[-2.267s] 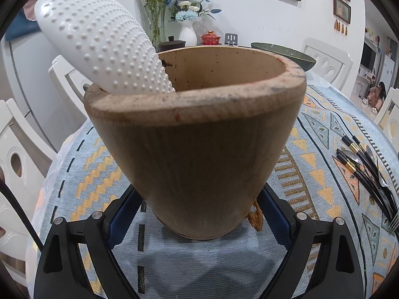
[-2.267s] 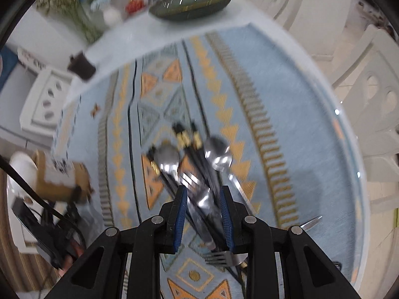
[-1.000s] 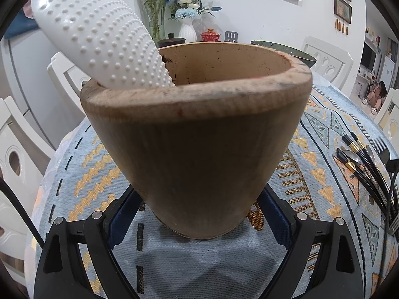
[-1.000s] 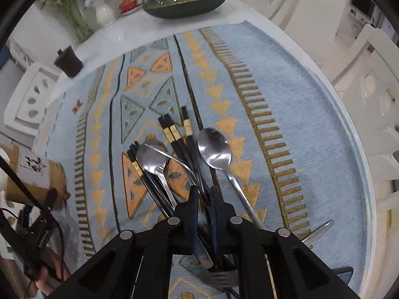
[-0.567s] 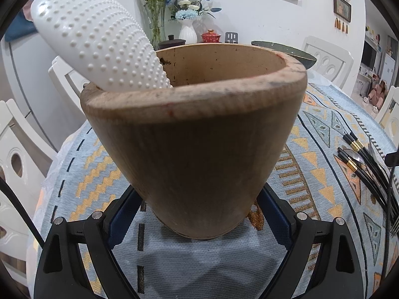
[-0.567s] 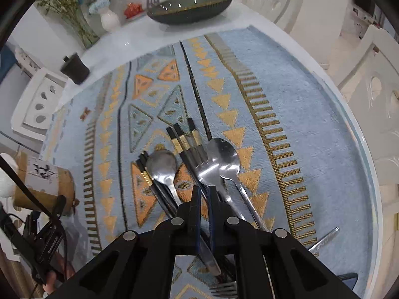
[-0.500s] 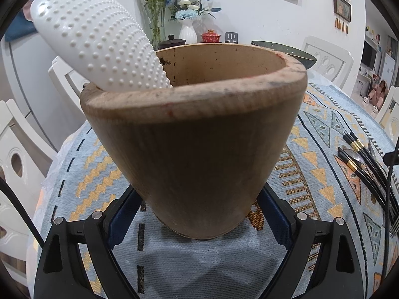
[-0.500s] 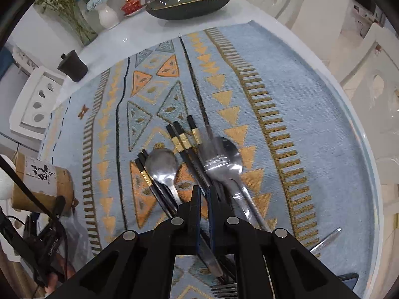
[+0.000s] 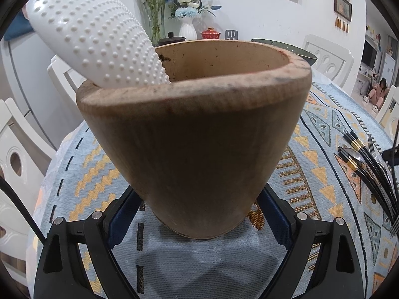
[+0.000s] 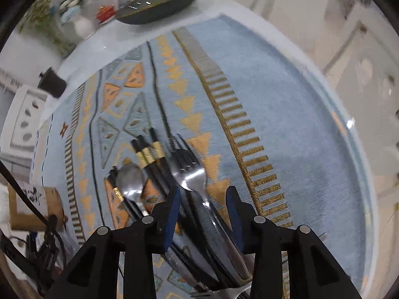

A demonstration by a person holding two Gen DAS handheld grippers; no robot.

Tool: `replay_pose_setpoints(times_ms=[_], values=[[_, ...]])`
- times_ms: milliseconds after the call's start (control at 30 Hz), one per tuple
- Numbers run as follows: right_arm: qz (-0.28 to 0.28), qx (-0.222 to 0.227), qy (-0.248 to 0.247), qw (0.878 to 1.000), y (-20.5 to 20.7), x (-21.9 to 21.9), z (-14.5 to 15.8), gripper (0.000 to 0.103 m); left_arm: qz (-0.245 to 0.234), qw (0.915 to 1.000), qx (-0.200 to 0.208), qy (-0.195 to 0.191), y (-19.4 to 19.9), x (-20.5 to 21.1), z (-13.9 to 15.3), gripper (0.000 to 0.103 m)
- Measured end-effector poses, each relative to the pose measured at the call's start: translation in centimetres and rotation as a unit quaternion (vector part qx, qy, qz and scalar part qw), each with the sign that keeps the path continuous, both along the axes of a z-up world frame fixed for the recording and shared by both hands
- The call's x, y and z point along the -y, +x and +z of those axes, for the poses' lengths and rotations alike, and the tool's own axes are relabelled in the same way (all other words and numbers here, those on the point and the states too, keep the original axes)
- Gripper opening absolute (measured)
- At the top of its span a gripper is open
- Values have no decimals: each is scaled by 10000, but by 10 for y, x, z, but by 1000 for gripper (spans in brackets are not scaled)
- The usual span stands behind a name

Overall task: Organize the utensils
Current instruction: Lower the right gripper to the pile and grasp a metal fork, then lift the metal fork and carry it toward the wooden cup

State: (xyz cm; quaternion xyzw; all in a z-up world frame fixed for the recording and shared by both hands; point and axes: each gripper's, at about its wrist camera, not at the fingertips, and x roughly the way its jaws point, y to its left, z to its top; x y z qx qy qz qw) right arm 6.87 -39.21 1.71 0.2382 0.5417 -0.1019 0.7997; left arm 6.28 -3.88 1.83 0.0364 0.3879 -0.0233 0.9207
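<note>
My left gripper (image 9: 199, 214) is shut on the base of a wooden utensil holder (image 9: 194, 137), which stands on the patterned cloth. A white dotted rice paddle (image 9: 99, 39) leans out of the holder's left rim. In the right wrist view a pile of utensils lies on the cloth: a fork (image 10: 189, 172), a spoon (image 10: 131, 180) and black chopsticks with gold bands (image 10: 147, 152). My right gripper (image 10: 203, 194) hangs just over the pile with its jaws opening. The fork's handle runs between the fingers, and the pads stand apart from it.
A dark oval bowl (image 10: 159, 2), a white vase of flowers (image 10: 82, 26) and a small dark cup (image 10: 51, 83) stand at the table's far side. White chairs surround the round table; its edge curves close on the right (image 10: 359, 174). The holder (image 10: 35, 206) shows at far left.
The right gripper was shut on the fork and held it over the pile; now its jaws have parted and the fork lies on the pile. The left gripper and holder have not moved.
</note>
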Motion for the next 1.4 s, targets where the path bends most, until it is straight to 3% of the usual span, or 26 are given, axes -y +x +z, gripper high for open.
replay_pose_setpoints(times_ms=[100, 167, 233, 300, 467, 567, 667, 800, 1067, 1400], values=[[40, -67, 324, 9994, 4, 4, -15, 31, 2, 10000, -7, 6, 1, 1, 0, 92], [99, -254, -100, 9996, 7, -2, -15, 12, 3, 10000, -9, 15, 2, 2, 0, 92], [227, -333, -610, 9973, 10, -13, -7, 7, 5, 10000, -12, 35, 3, 3, 0, 92], [293, -202, -616, 9975, 7, -17, 0, 4, 6, 10000, -13, 51, 3, 4, -1, 92], [-34, 324, -152, 9994, -14, -4, 13, 4, 5, 10000, -13, 49, 4, 4, -1, 92], [-93, 322, -185, 9993, -20, 1, 15, 4, 2, 10000, -14, 52, 4, 5, -1, 92], [-215, -70, -585, 9980, -15, 0, 8, 3, 2, 10000, -11, 51, 4, 4, -1, 92], [-288, -414, -655, 9966, -6, 0, -4, 3, 2, 10000, -13, 56, 4, 5, -1, 92], [133, -1140, -1181, 9864, 17, -14, -14, 3, -2, 10000, -19, 47, 5, 4, -2, 92], [182, -1137, -1132, 9869, 17, -10, -15, 4, -3, 10000, -22, 37, 5, 4, -3, 93]])
